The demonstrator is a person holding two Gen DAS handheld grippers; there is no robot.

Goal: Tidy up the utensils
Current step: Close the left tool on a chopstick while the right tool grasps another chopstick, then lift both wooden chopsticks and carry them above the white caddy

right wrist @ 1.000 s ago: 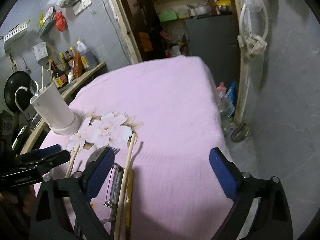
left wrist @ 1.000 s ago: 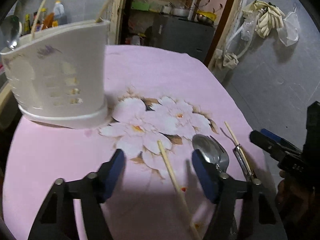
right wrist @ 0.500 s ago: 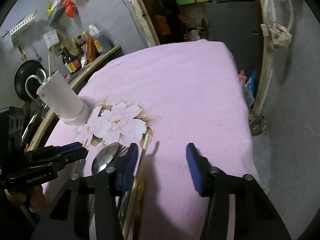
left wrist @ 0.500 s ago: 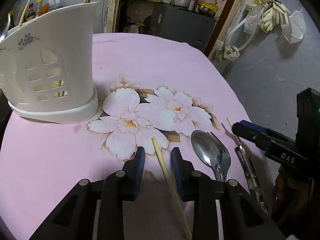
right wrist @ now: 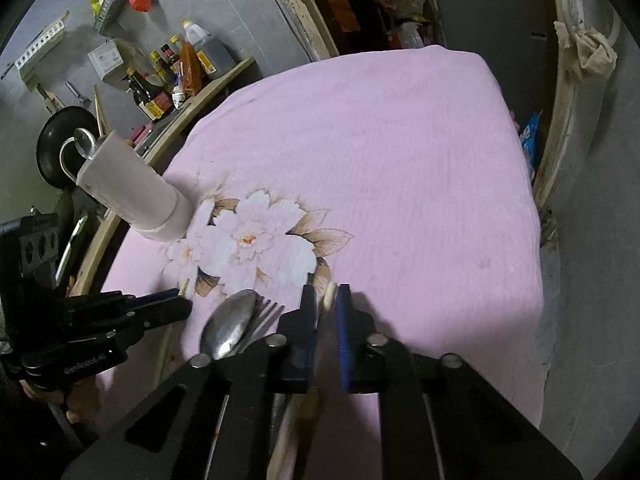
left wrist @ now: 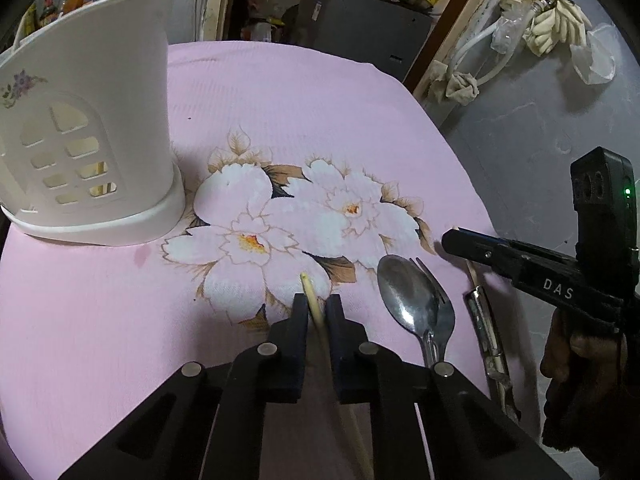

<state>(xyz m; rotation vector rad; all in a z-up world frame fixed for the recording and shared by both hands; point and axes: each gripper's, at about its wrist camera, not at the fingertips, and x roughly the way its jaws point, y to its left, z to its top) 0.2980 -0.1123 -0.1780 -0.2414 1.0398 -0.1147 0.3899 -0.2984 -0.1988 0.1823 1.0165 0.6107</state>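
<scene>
A white utensil holder (left wrist: 88, 136) stands at the left of the pink flowered cloth; it also shows in the right wrist view (right wrist: 128, 192) with a spoon and chopsticks in it. My left gripper (left wrist: 317, 312) is shut on a wooden chopstick (left wrist: 310, 292) lying on the cloth. A metal spoon (left wrist: 404, 296) lies over a fork (left wrist: 440, 308) just right of it, and a peeler (left wrist: 484, 328) lies further right. My right gripper (right wrist: 325, 300) is shut on a second chopstick (right wrist: 329, 294), right of the spoon (right wrist: 230, 322).
The table's right edge (left wrist: 472, 184) drops to a grey floor. A shelf with bottles (right wrist: 176, 68) and a black pan (right wrist: 56, 148) lie beyond the table's left side. A doorway with cupboards (left wrist: 360, 4) is behind the table.
Both grippers have closed from wide open, each onto a chopstick. The left gripper has moved closer to the holder and lower over the cloth.
</scene>
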